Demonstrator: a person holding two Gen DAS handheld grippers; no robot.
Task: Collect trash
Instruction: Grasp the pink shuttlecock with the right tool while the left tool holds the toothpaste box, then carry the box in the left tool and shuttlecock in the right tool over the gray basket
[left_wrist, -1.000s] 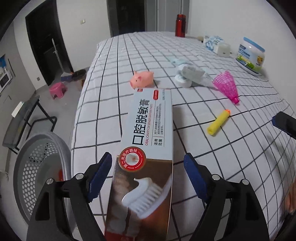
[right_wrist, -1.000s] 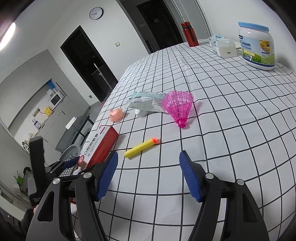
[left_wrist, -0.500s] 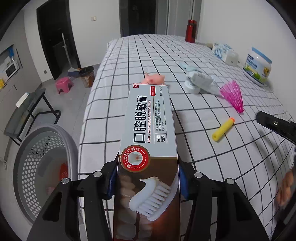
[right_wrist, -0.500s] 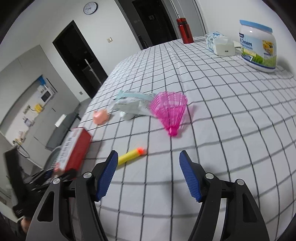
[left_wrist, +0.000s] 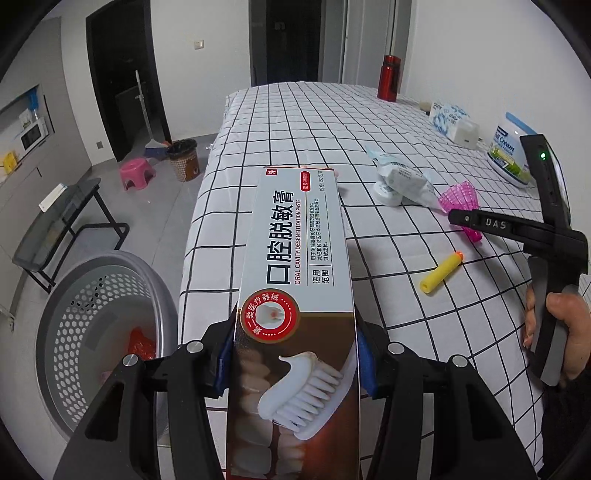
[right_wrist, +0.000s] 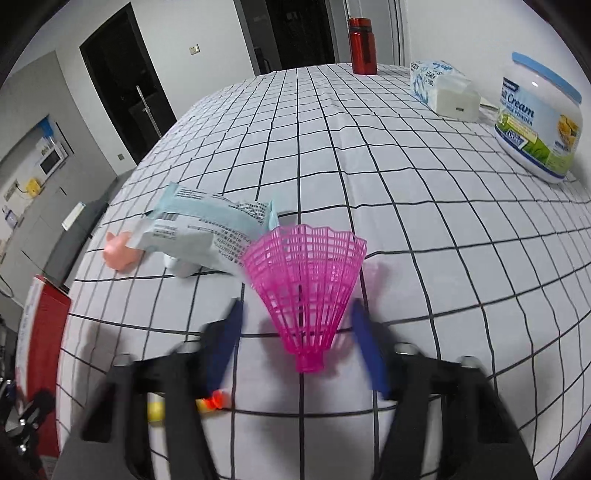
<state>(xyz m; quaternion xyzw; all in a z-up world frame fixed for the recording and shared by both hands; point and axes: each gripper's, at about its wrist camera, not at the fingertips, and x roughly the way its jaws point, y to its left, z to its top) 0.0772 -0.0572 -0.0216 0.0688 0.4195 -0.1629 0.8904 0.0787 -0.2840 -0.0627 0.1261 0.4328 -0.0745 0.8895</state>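
My left gripper (left_wrist: 295, 354) is shut on a long toothpaste box (left_wrist: 299, 266) and holds it lifted over the table's left edge. A grey perforated trash basket (left_wrist: 62, 325) stands on the floor below to the left. My right gripper (right_wrist: 301, 343) is open, its blue pads either side of a pink plastic shuttlecock (right_wrist: 308, 284) lying on the checked tablecloth. A pale blue wrapper (right_wrist: 207, 229) lies just behind the shuttlecock. A yellow foam dart (left_wrist: 441, 272) lies near the front edge. The right gripper also shows in the left wrist view (left_wrist: 458, 218).
A pink pig toy (right_wrist: 118, 251), a roll under the wrapper (left_wrist: 386, 192), a milk powder jar (right_wrist: 537, 129), a tissue pack (right_wrist: 439, 88) and a red bottle (right_wrist: 362, 46) stand on the table (right_wrist: 369, 166). A dark side stand (left_wrist: 62, 218) stands beside the basket.
My left gripper closed on the toothpaste box and lifted it. My right gripper moved forward to the pink shuttlecock, staying open.
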